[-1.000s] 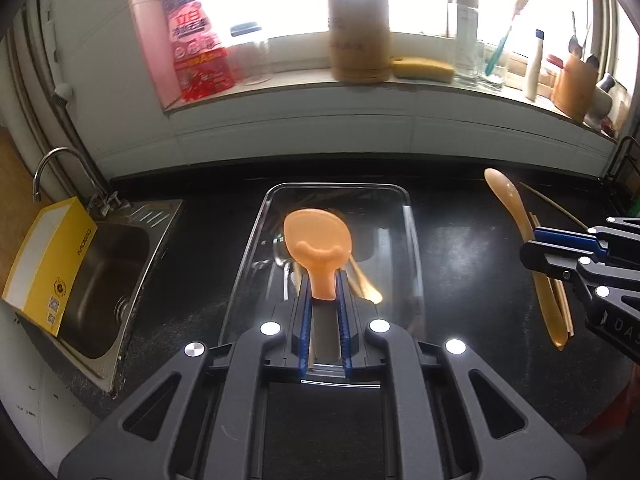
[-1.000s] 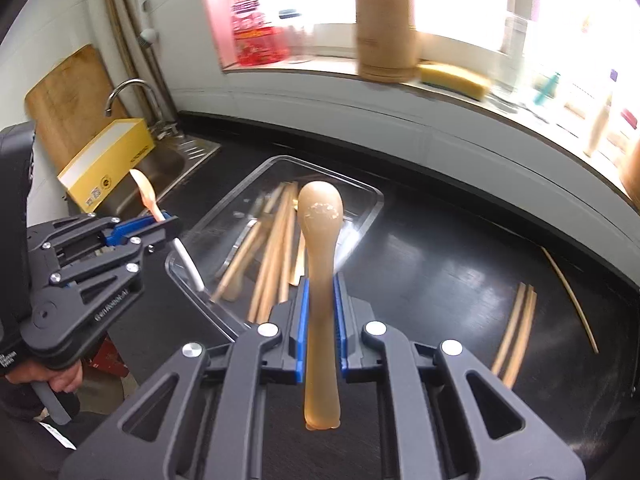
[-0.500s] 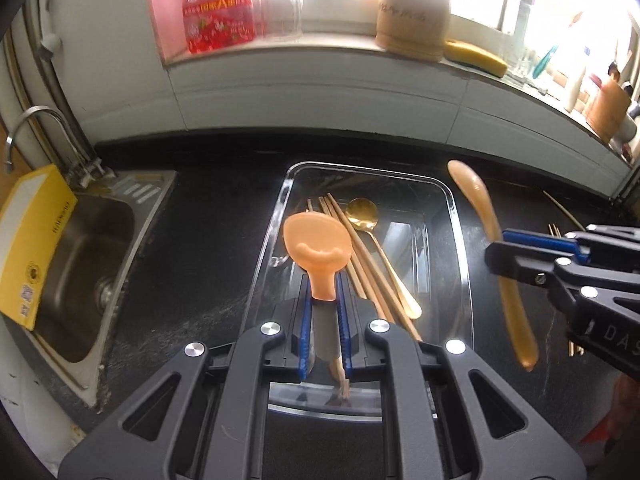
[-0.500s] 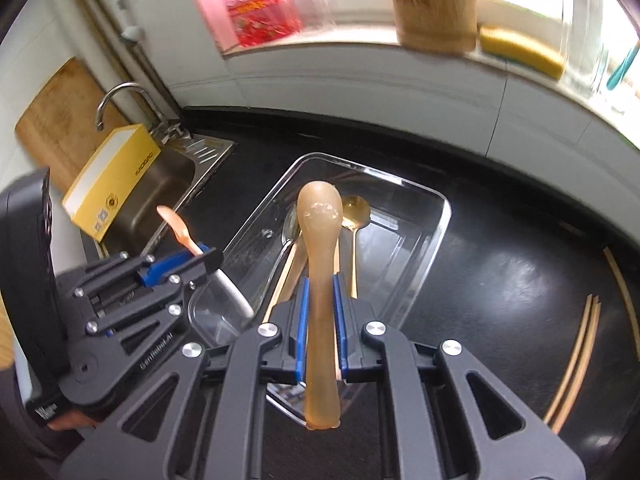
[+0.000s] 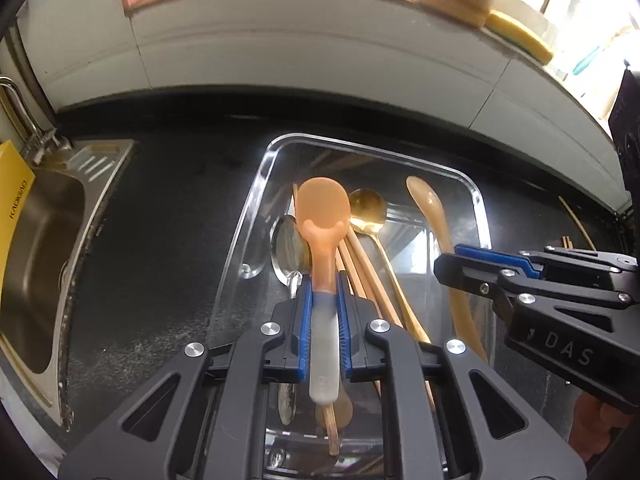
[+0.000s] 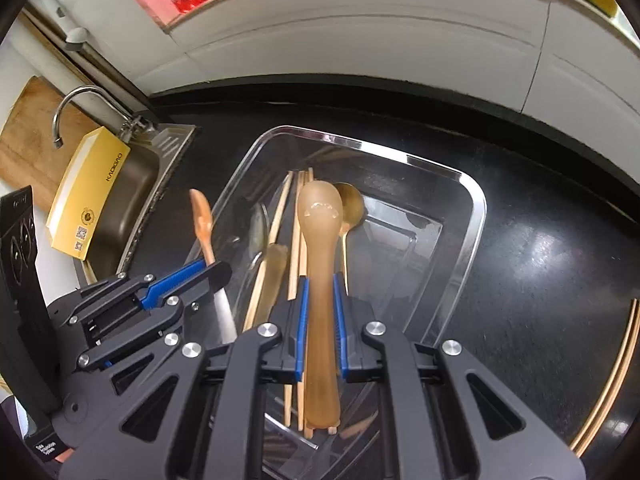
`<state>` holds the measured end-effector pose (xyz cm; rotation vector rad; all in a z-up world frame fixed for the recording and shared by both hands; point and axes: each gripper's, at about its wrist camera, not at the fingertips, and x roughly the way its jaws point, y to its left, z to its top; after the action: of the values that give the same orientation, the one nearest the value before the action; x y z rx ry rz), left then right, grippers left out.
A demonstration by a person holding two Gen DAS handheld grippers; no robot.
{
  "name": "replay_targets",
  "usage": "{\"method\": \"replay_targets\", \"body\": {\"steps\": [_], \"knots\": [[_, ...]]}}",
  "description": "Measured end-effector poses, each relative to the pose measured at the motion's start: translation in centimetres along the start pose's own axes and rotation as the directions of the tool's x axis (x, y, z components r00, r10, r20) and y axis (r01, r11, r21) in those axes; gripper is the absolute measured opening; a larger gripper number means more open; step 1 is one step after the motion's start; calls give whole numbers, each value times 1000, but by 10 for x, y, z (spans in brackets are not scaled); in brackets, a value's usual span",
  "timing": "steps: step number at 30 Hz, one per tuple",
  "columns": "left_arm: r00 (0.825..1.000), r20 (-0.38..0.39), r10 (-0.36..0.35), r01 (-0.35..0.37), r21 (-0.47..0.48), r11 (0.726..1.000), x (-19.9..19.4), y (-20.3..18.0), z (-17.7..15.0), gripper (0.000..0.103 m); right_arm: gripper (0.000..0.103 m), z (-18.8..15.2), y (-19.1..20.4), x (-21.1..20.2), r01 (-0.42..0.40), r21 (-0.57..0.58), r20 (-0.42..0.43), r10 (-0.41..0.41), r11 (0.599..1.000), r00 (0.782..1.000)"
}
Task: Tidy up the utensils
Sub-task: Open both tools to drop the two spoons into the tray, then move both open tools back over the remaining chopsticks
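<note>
Blue-padded left claw [image 5: 324, 300] clamps an orange spoon [image 5: 323, 216]; the right claw [image 6: 320, 304] clamps a tan spoon [image 6: 320, 220]. Both hang over the clear tray [image 6: 476, 208], toward its near edge. Best to lower each parallel to the chopsticks [image 6: 298, 240] before letting go, so nothing crosses. Inside lie a gold spoon [image 6: 352, 204], a steel spoon [image 5: 286, 236], one more tan spoon and perhaps four chopsticks. Two chopsticks [image 6: 612, 376] wait on the counter's right edge.

Window [image 5: 592, 8] backlight blown out; fisheye edges warped, dark.
</note>
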<state>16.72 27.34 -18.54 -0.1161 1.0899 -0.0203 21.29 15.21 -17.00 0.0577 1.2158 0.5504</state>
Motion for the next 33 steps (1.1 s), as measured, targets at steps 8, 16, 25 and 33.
{"method": "replay_targets", "body": {"steps": [8, 16, 25, 33], "knots": [[1000, -13, 20, -20, -2, 1000, 18, 4, 9, 12, 12, 14, -12, 14, -25, 5, -16, 25, 1000, 1000], [1000, -3, 7, -7, -60, 998, 15, 14, 9, 97, 87, 24, -25, -5, -80, 36, 44, 79, 996, 996], [998, 66, 25, -21, -56, 998, -14, 10, 1, 97, 87, 30, -27, -42, -114, 23, 89, 111, 993, 990], [989, 133, 59, -55, -31, 998, -62, -14, -7, 97, 87, -11, -37, -98, -100, 26, 136, 96, 995, 986]]}}
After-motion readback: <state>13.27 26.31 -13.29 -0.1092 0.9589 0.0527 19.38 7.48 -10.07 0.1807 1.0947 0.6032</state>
